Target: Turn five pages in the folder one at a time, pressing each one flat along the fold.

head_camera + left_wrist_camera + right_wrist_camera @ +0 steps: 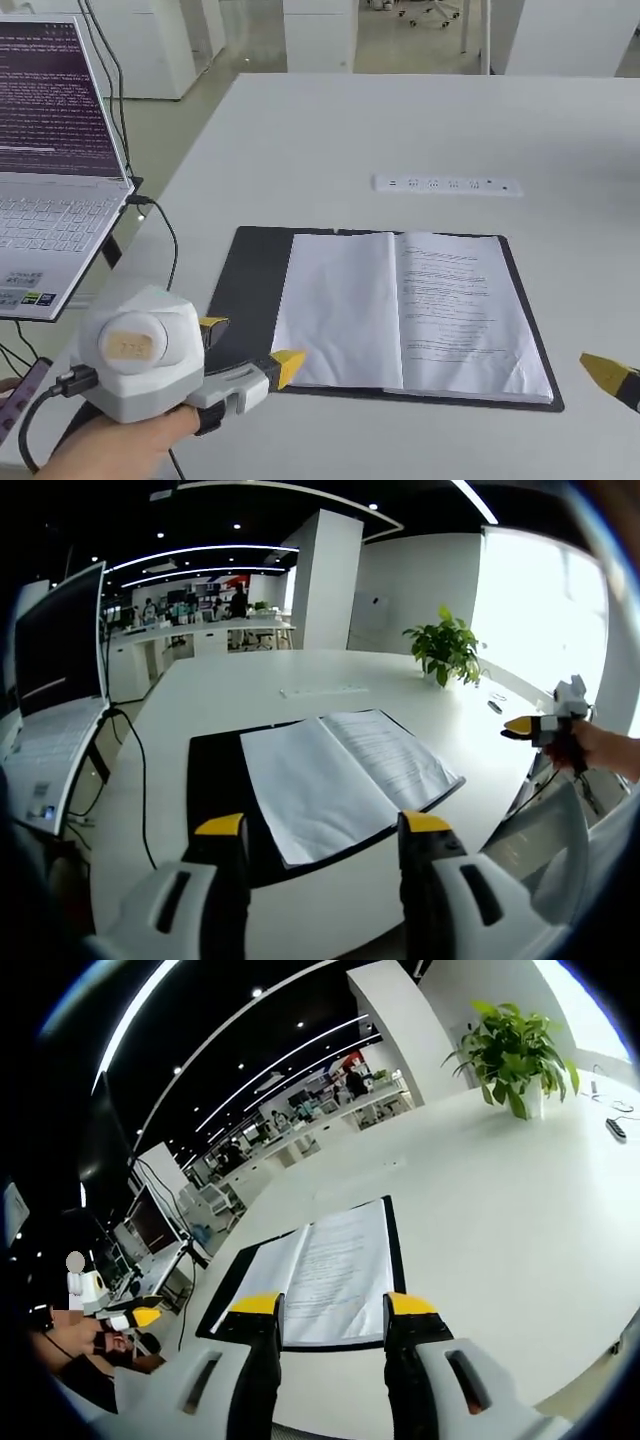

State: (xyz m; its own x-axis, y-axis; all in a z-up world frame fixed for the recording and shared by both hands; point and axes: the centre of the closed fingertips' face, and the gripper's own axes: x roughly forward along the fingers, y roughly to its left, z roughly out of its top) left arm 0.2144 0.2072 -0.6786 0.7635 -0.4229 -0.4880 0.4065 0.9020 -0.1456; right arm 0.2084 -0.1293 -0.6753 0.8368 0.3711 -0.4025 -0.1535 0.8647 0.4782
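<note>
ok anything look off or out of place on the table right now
Nothing stands out. The folder lies open on the table, its pages look uncreased, and nothing is spilled. The left hand-held gripper and right hand-held gripper are both open, clear of it.

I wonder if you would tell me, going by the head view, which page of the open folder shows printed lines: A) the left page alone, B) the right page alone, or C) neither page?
B: the folder lies open on the table, and its right page carries lines of print while the left page looks blank.
</note>
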